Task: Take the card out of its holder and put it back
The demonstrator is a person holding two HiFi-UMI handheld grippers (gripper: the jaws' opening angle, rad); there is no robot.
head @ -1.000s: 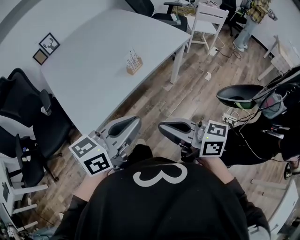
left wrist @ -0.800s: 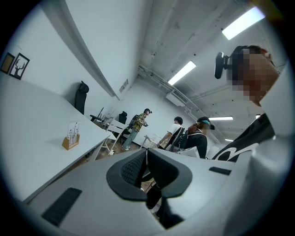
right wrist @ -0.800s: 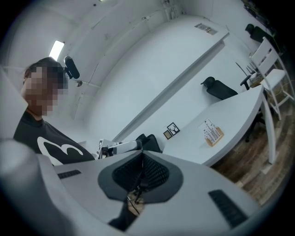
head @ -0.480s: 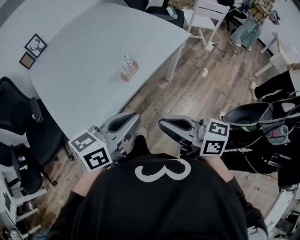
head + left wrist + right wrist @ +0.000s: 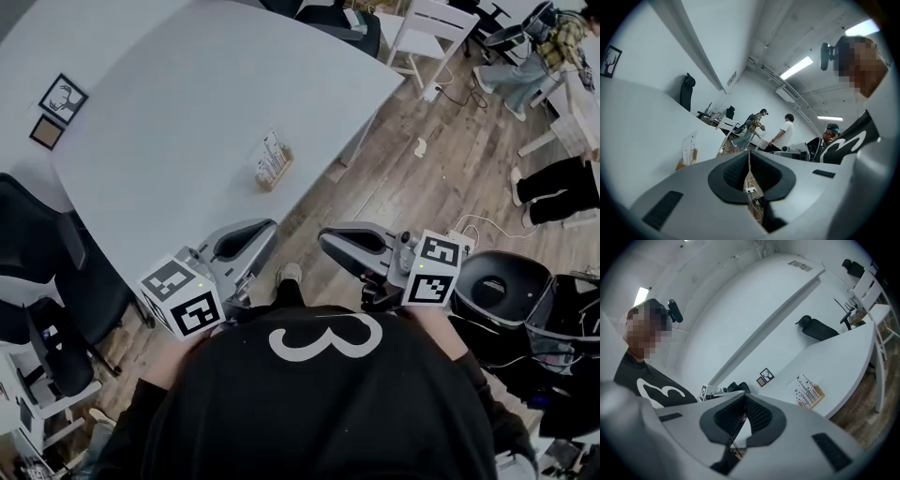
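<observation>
Card upright in wooden block holder, smooth white table

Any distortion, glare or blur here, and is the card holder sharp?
Head view: evenly lit and sharp, card holder small but clear on the table. Left gripper view: strong fisheye, dark corners, ceiling light blown out, holder tiny. Right gripper view: same fisheye bending, holder clear.

Office or lab: large white table, black office chairs, ceiling strip lights.
</observation>
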